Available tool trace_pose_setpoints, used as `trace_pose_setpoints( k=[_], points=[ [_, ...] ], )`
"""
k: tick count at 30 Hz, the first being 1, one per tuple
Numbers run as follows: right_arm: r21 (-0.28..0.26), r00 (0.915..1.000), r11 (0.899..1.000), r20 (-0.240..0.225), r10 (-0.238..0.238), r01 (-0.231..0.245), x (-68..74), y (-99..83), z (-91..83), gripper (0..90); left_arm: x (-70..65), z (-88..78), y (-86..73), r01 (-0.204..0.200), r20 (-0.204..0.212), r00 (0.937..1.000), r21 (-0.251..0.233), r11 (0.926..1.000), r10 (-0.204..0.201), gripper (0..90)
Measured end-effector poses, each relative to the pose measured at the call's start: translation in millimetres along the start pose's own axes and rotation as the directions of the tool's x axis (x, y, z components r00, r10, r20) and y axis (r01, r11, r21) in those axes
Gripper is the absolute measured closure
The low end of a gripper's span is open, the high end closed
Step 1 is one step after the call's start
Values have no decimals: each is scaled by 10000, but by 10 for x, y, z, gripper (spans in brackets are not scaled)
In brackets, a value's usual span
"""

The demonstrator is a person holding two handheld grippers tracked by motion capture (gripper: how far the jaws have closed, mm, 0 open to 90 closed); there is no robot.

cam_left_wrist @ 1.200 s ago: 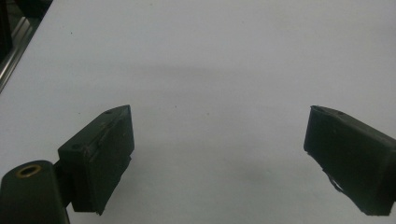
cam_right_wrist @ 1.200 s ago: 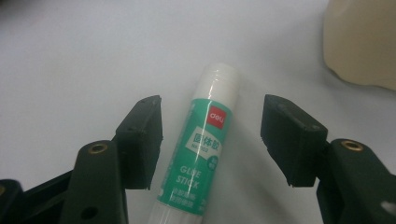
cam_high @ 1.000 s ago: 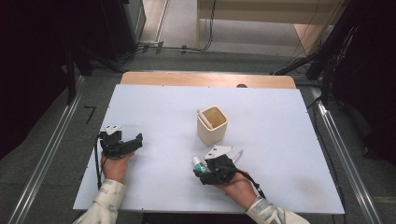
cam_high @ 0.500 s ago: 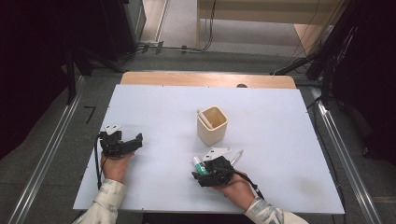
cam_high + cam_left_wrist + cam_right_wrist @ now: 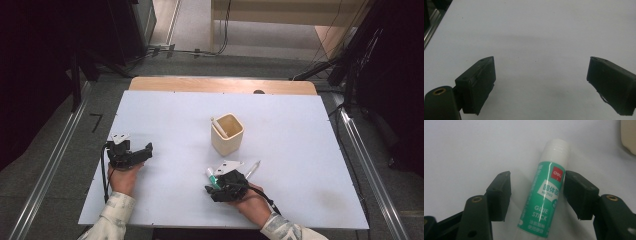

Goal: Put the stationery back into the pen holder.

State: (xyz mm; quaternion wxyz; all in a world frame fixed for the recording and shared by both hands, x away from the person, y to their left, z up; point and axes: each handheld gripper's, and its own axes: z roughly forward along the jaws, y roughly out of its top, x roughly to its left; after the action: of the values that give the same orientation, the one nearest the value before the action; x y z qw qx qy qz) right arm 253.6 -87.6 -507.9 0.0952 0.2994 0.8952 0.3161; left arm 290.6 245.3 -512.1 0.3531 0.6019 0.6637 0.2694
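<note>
Now we are keeping the left gripper point(image 5: 541, 82) released over bare table point(image 5: 165, 115) at lower left, while the right gripper point(image 5: 537, 195), jaws just closing, is straddling the "deli" "GLUE STICK" point(image 5: 546, 195) ungripped

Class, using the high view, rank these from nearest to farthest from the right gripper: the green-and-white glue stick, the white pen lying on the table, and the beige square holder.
1. Green-and-white glue stick: between the jaws of the right gripper, at its left side.
2. White pen: lying on the table just right of the gripper.
3. Beige square holder: standing farther back, toward the table's middle.
</note>
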Motion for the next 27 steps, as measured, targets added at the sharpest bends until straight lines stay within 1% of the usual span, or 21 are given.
trace_pose_setpoints(
  k=[4, 10, 16, 20, 23, 25, 27],
  points=[
    [-9, 9994, 9999, 294, -170, 171, 34, -5, 6, 404, 0, 0, 0, 15, 4, 10000, 9, 10000, -15, 94],
    [2, 9987, 9999, 487, -161, 161, 55, -7, 5, 434, 1, 3, 0, 65, 6, 10000, -12, 10000, -65, 94],
    [-13, 9977, 9998, 648, -187, 189, 94, -7, 2, 497, 0, 3, 0, 70, 10, 10000, -10, 10000, -70, 94],
    [-37, 9975, 9997, 673, -230, 233, 111, -9, 2, 533, 0, 3, 0, 64, 17, 10000, -5, 10000, -64, 94],
    [-50, 9977, 9997, 633, -220, 224, 124, -10, 2, 576, -1, 4, 0, 62, 21, 10000, -3, 10000, -62, 94],
    [-74, 9979, 9998, 617, -185, 190, 136, -13, 1, 615, -1, 4, 0, 61, 19, 10000, -1, 10000, -61, 94],
    [-92, 9982, 9999, 580, -138, 143, 138, -14, 1, 629, -1, 4, 0, 62, 21, 10000, -3, 10000, -62, 94]
  ],
)
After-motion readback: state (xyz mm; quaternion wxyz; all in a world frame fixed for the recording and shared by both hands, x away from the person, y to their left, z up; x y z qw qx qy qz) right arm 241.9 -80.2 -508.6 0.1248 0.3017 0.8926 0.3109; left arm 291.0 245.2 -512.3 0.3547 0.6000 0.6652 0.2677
